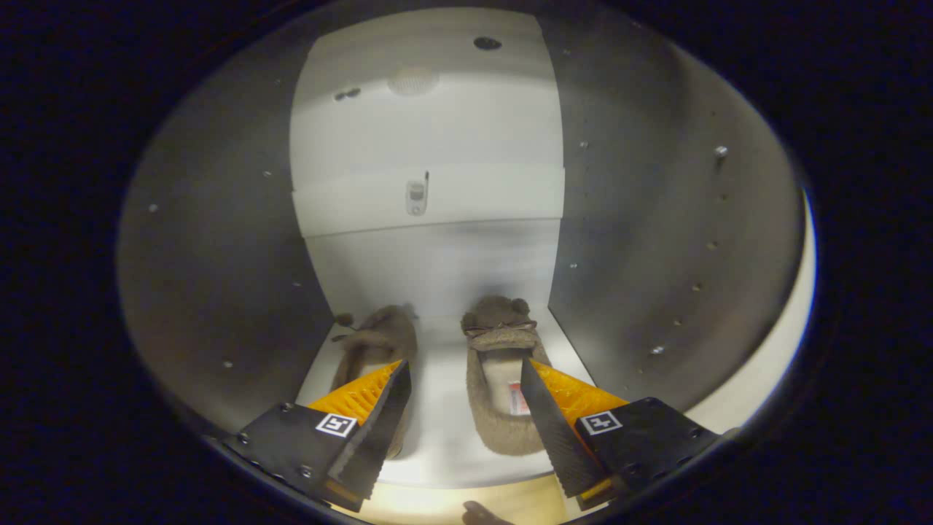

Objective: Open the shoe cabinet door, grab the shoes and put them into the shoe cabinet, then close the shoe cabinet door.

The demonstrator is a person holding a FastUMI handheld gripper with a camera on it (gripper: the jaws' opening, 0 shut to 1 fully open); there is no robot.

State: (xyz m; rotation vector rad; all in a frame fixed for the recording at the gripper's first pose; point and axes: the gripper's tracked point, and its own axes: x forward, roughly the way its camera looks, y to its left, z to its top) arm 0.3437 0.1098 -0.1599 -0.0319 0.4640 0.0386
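I look into the open shoe cabinet (437, 270), white at the back with grey side walls. Two furry brown slippers lie side by side on its white bottom shelf (444, 408), toes toward the back. The right slipper (499, 394) lies between my fingers, close against the right finger. The left slipper (375, 343) is partly hidden behind my left finger. My gripper (465, 375) is open, its fingertips hovering over the shelf with nothing pressed between them.
A white shelf or rail (430, 200) with a small fitting crosses the cabinet back above the slippers. The right side wall (656, 219) has rows of peg holes. Below the shelf's front edge lies a light wooden floor (466, 503), where something small and dark shows.
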